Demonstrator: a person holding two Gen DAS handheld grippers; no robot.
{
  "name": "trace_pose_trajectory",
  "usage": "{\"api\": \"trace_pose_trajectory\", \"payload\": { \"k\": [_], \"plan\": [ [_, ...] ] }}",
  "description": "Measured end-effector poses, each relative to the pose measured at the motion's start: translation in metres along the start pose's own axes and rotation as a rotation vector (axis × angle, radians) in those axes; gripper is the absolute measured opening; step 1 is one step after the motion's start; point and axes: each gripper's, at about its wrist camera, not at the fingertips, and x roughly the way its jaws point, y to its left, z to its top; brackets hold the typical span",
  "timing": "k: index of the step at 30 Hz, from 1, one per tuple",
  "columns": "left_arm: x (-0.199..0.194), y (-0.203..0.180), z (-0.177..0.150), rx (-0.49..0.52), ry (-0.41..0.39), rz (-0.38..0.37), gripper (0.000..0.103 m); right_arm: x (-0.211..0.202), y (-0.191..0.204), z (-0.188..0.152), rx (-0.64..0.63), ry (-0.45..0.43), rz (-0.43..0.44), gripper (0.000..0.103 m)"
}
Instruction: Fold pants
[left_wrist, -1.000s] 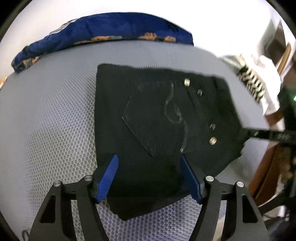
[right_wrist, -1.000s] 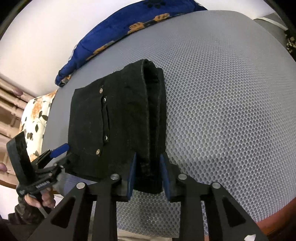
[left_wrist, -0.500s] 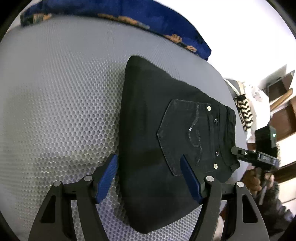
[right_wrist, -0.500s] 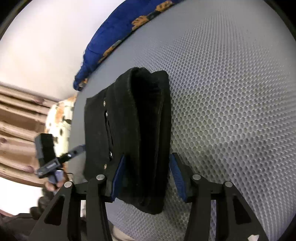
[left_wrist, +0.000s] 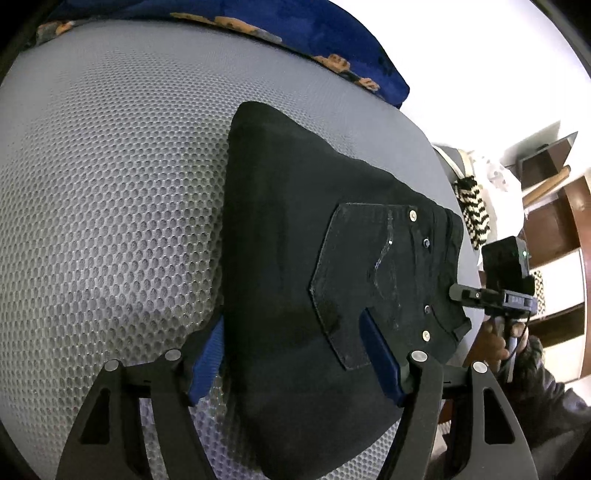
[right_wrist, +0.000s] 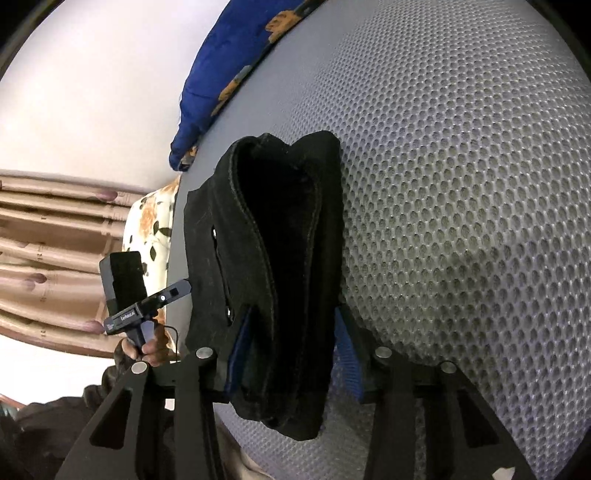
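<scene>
Folded pants lie lengthwise away; waistband toward right gripper.

The near end of the folded pants is being cut off by the lower edge of the left wrist view, and part of the left gripper, with much of its left pad, is being covered by the fabric. In the right wrist view, the lower parts of the pads of the right gripper are being hidden behind the bundle. The blue patterned cloth is being clipped by the upper edge. The person's hand is being largely hidden behind the handle, and the lettering on it is too small to be read.
</scene>
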Motion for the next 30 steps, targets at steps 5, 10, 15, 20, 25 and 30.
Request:
{"api": "trace_pose_trajectory", "payload": {
  "k": [5, 10, 15, 20, 25, 30],
  "plan": [
    [0.008, -0.01, 0.007, 0.002, -0.021, -0.001, 0.066, 0.014, -0.001, 0.013, -0.005, -0.017, 0.054, 0.032],
    [0.009, -0.027, 0.014, 0.033, -0.069, 0.126, 0.026, 0.019, 0.016, 0.019, 0.002, -0.07, -0.002, 0.026],
    [-0.007, -0.04, 0.019, 0.062, -0.114, 0.149, 0.016, 0.013, 0.062, 0.021, -0.081, -0.103, -0.108, 0.024],
    [-0.021, -0.036, 0.034, 0.085, -0.161, 0.213, 0.015, 0.027, 0.096, 0.043, -0.135, -0.121, -0.134, 0.024],
    [-0.04, -0.01, 0.054, 0.066, -0.212, 0.304, 0.015, 0.051, 0.11, 0.076, -0.148, -0.126, -0.122, 0.023],
    [-0.051, 0.015, 0.084, 0.049, -0.24, 0.361, 0.015, 0.085, 0.128, 0.116, -0.158, -0.123, -0.112, 0.022]
  ]
}}
